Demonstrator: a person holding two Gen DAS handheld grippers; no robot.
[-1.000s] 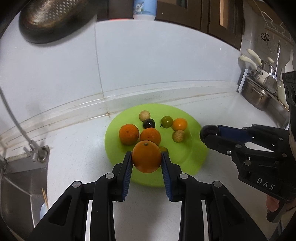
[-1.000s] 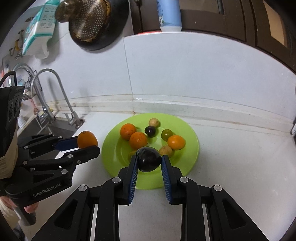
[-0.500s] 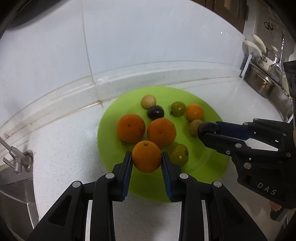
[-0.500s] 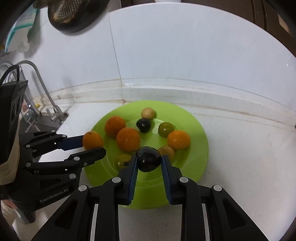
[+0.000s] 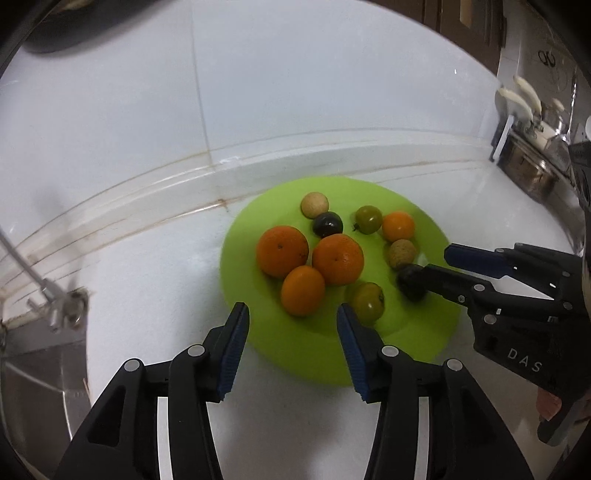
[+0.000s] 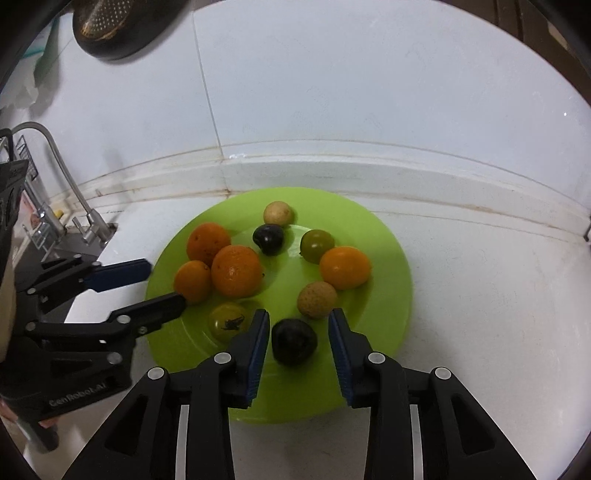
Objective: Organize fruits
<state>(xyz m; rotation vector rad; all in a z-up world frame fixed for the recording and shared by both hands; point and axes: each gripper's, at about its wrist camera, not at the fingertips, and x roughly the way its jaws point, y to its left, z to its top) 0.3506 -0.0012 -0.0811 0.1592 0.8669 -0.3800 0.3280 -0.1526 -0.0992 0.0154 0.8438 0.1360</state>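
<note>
A green plate (image 5: 310,347) (image 6: 384,251) on the white counter holds several fruits. My left gripper (image 5: 291,321) is open, its jaws wide apart just behind a small orange (image 5: 302,290) (image 6: 192,280) that rests on the plate beside two bigger oranges (image 5: 337,258). My right gripper (image 6: 297,332) is open around a dark plum (image 6: 293,341) (image 5: 410,284) lying on the plate's near side, not touching it. A green tomato (image 6: 228,320) and a lychee (image 6: 317,299) lie close by.
A sink and tap (image 6: 62,206) lie at the left, the tiled wall (image 6: 332,92) behind the plate. Pots and utensils (image 5: 528,162) stand at the far right. A colander (image 6: 110,26) hangs on the wall.
Both grippers opened. The small orange left my left jaws and now sits on the plate. The dark plum left my right jaws and lies on the plate.
</note>
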